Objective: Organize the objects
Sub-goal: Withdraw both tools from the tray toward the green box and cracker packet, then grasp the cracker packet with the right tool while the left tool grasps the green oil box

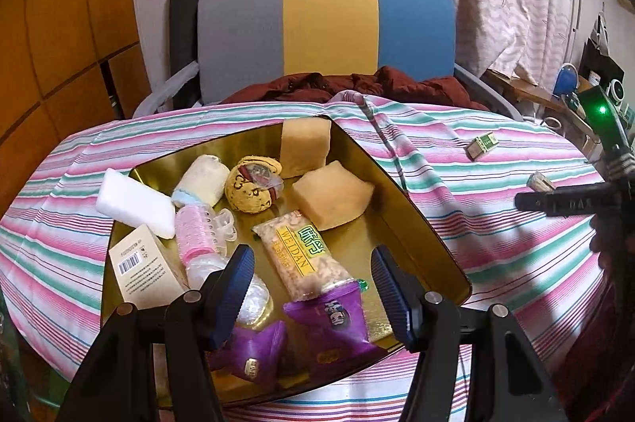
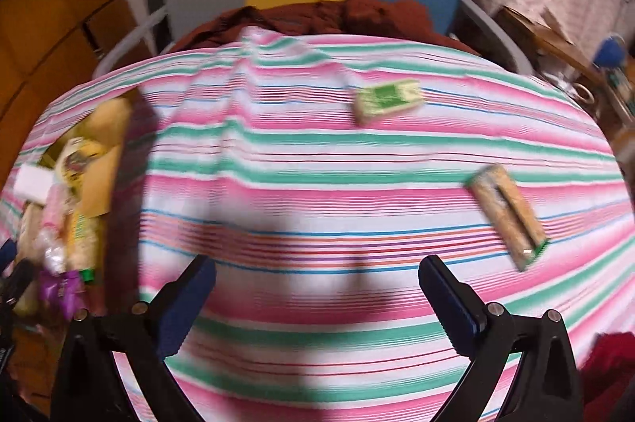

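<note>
A gold tray on the striped cloth holds a peanut bar, purple snack packets, sponges, a cookie-shaped plush, a pink roller and a barcoded box. My left gripper hovers open over the tray's near end, nothing between its fingers. Outside the tray lie a small green packet and a tan snack bar. My right gripper hangs open above bare cloth, left of and nearer than the tan bar. That view is motion-blurred.
A white block rests on the tray's left rim. Behind the table stands a grey, yellow and blue chair with a dark red garment. A cluttered desk is at the far right.
</note>
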Motion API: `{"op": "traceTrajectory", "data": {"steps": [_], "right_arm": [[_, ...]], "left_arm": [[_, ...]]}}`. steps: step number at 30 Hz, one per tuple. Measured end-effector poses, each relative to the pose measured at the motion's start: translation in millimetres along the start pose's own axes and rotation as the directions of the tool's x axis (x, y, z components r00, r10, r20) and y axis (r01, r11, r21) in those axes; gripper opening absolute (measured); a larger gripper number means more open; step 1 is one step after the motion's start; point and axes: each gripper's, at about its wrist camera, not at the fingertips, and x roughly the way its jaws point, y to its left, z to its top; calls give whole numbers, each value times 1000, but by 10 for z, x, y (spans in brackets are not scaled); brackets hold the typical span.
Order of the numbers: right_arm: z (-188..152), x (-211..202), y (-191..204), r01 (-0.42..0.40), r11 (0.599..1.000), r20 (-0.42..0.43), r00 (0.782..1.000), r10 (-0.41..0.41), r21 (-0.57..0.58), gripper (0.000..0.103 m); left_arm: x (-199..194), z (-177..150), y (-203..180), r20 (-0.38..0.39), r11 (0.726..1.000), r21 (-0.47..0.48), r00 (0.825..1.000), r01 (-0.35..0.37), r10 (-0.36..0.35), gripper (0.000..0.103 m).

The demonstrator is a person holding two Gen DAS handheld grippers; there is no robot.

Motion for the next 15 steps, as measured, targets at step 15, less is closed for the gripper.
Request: {"op": "traceTrajectory", "data": {"steps": [15], "right_arm": [[449,444,-1382,213,968,-108,974,-200,135,103]], "left_arm": [[48,11,-55,-9,999,5,998,54,-54,62]]}}
